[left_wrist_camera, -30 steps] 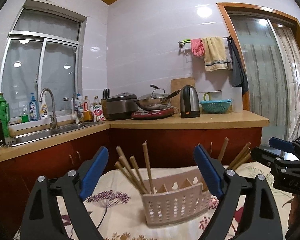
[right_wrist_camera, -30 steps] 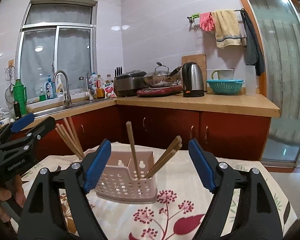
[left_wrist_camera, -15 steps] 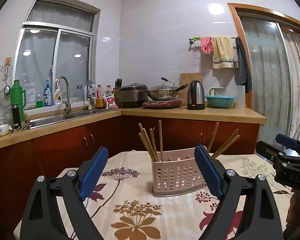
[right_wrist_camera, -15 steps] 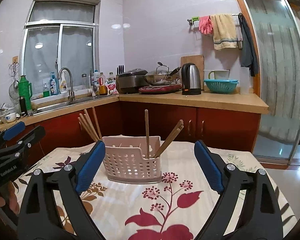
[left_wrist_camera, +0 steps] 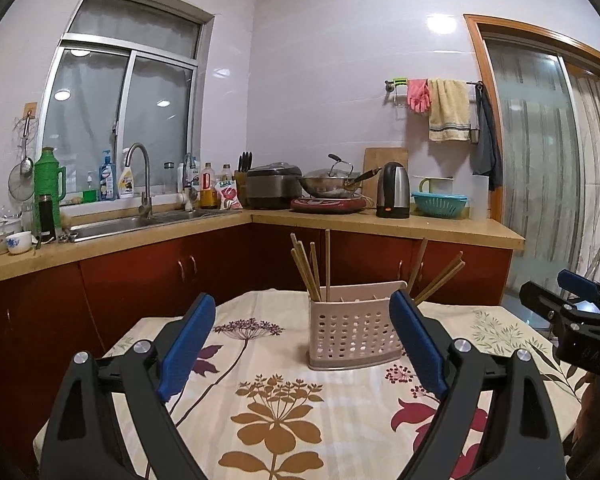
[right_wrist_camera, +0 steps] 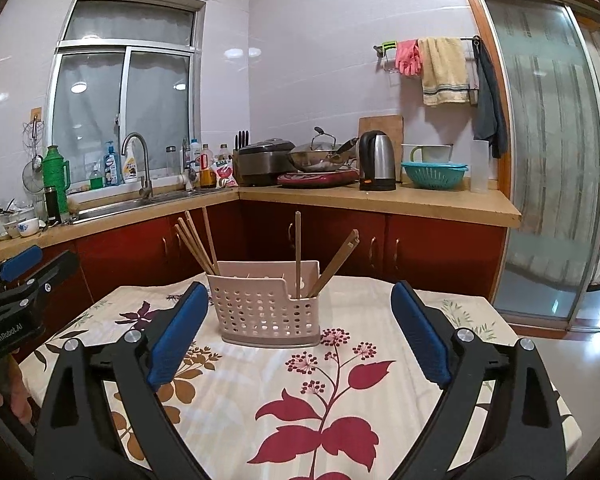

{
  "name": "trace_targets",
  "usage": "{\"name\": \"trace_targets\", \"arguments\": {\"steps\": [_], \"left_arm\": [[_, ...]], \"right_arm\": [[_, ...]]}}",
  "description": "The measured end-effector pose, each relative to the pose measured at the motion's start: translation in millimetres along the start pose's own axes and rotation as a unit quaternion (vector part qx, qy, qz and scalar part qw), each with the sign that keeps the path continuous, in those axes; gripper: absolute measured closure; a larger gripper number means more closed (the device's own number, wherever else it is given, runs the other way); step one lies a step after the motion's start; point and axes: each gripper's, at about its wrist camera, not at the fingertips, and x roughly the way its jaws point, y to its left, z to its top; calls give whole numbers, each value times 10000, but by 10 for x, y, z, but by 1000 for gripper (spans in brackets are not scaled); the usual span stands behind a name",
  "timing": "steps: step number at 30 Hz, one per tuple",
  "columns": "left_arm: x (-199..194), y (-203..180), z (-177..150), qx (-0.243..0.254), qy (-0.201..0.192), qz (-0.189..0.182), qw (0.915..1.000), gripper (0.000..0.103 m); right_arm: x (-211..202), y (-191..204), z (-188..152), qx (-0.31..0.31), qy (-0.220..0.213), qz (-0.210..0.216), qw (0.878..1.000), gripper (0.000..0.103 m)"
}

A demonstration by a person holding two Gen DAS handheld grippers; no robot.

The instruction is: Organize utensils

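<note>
The pale pink, hole-dotted utensil caddy (right_wrist_camera: 266, 312) holds tan wooden chopsticks (right_wrist_camera: 198, 246) and stands on a cream tablecloth (right_wrist_camera: 260, 380) printed with dark red, brown and purple flowers and leaves. Both the left tongs (left_wrist_camera: 300, 344) and the right tongs (right_wrist_camera: 298, 334) are black with blue pads. Behind run dark red cabinets (right_wrist_camera: 420, 248) under a tan counter (right_wrist_camera: 440, 202), with a teal colander (right_wrist_camera: 434, 174), a green thermos (right_wrist_camera: 56, 178) and a pink glove (right_wrist_camera: 408, 58) beside a yellow towel (right_wrist_camera: 444, 70) on white wall tiles (right_wrist_camera: 312, 60).

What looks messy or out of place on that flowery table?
Only the chopsticks look untidy: they lean at different angles in the pink perforated holder, a bunch at its left end, one upright and a slanted pair at its right. Nothing is spilled on the tablecloth.
</note>
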Motion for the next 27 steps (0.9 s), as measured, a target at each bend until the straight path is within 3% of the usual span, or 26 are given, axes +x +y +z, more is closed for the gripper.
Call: {"name": "trace_targets", "arguments": {"steps": [27], "left_arm": [[-71, -29, 4, -8, 38, -60, 10000, 14]], "right_arm": [[-59, 49, -8, -28, -26, 3, 10000, 12]]}}
